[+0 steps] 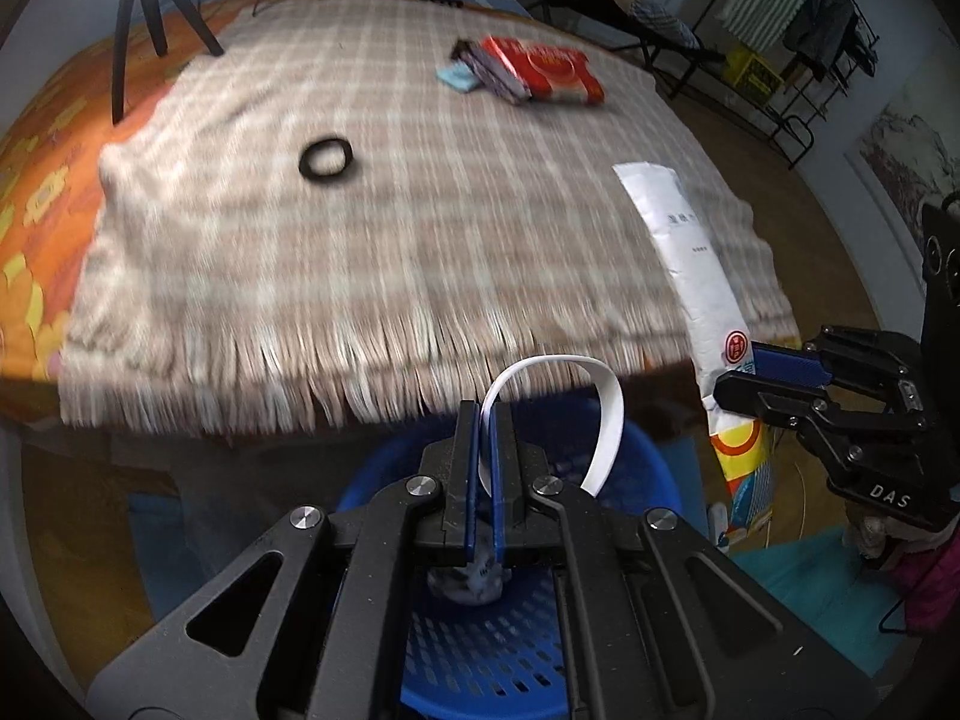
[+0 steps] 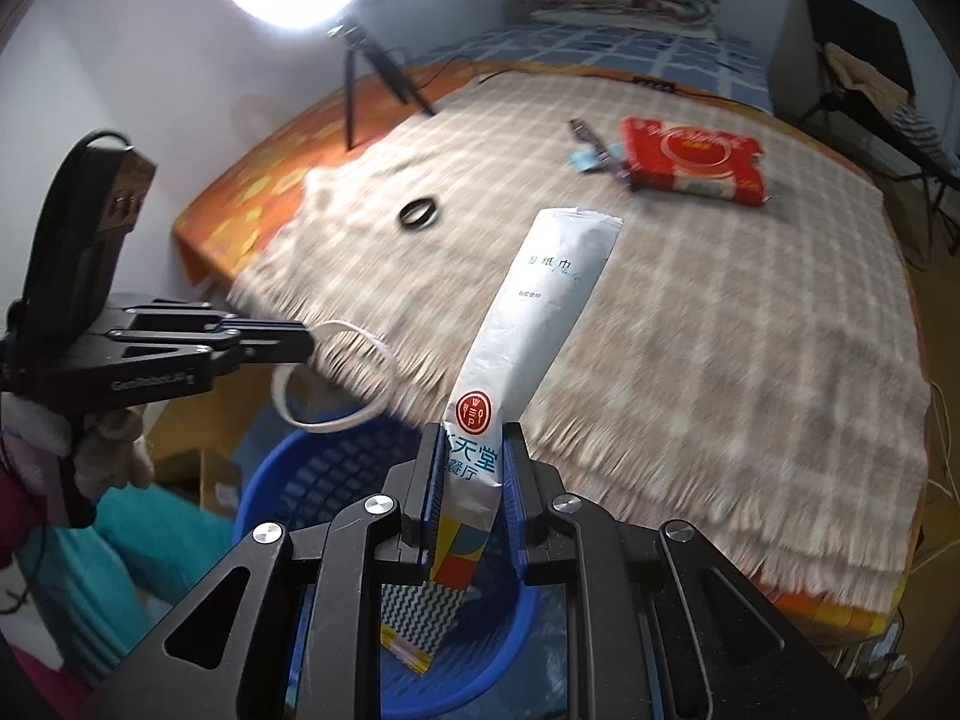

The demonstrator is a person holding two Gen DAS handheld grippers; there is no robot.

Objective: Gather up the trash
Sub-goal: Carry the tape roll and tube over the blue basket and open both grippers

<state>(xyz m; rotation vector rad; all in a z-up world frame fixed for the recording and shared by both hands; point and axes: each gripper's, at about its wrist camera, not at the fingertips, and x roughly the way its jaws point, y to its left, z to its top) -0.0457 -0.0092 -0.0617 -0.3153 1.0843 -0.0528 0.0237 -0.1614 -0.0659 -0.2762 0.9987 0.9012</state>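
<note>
1. Left gripper (image 1: 486,420) is pinching a white strap loop (image 1: 591,414) above the blue basket (image 1: 654,480); a black ring (image 1: 326,159) and red packet (image 1: 549,69) are lying far off on the blanket (image 1: 390,228), uncollected.
2. Right gripper (image 2: 474,456) is clamping a long white sachet (image 2: 528,324) over the basket (image 2: 264,480), not released yet.

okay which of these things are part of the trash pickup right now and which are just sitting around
In the job: white strap in left gripper; wet-wipe packet in right gripper; blue basket.
Lying about: black hair tie, red pack, tripod.
</note>
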